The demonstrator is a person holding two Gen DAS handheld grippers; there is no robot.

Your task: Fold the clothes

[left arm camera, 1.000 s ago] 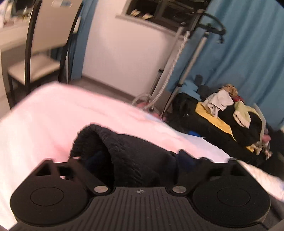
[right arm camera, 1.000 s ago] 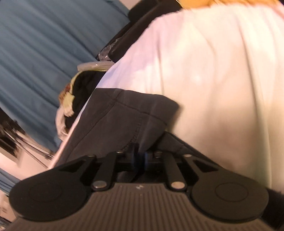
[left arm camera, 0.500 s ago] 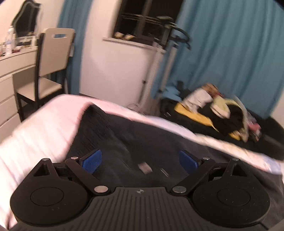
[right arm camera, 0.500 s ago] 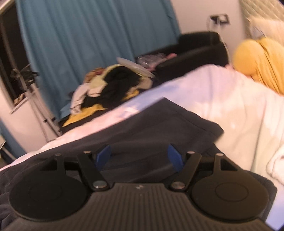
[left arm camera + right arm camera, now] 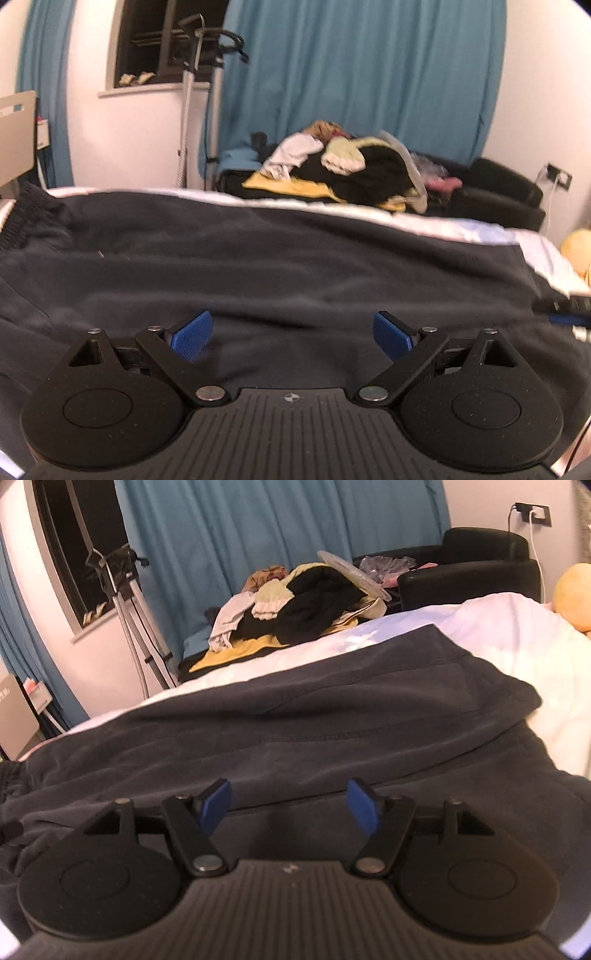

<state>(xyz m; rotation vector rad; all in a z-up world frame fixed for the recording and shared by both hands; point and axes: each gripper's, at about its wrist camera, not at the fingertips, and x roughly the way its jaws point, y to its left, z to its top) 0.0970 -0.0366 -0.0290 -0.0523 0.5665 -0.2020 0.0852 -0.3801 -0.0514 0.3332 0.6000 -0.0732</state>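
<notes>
A dark grey garment [image 5: 295,258] lies spread across the white bed [image 5: 480,225], its ribbed waistband [image 5: 22,218] at the left end. In the right wrist view the same garment [image 5: 295,720] shows a folded-over hem at the right, on the white cover [image 5: 517,635]. My left gripper [image 5: 291,326] hangs open just above the cloth, blue pads [image 5: 192,334] wide apart and bare. My right gripper [image 5: 290,797] is also over the garment. Its jaws are closing slightly, with nothing pinched between the blue pads [image 5: 364,805].
Beyond the bed's far edge a pile of mixed clothes [image 5: 343,170] sits against blue curtains. A black armchair [image 5: 469,568] stands at the right, a garment steamer stand [image 5: 188,92] by the window, a chair [image 5: 14,133] far left, and a yellow cushion [image 5: 572,590] at the bed's right.
Both grippers were shut on the dark garment a second ago and have let go. The garment now lies flat, and both views have swung and levelled towards the curtain.
</notes>
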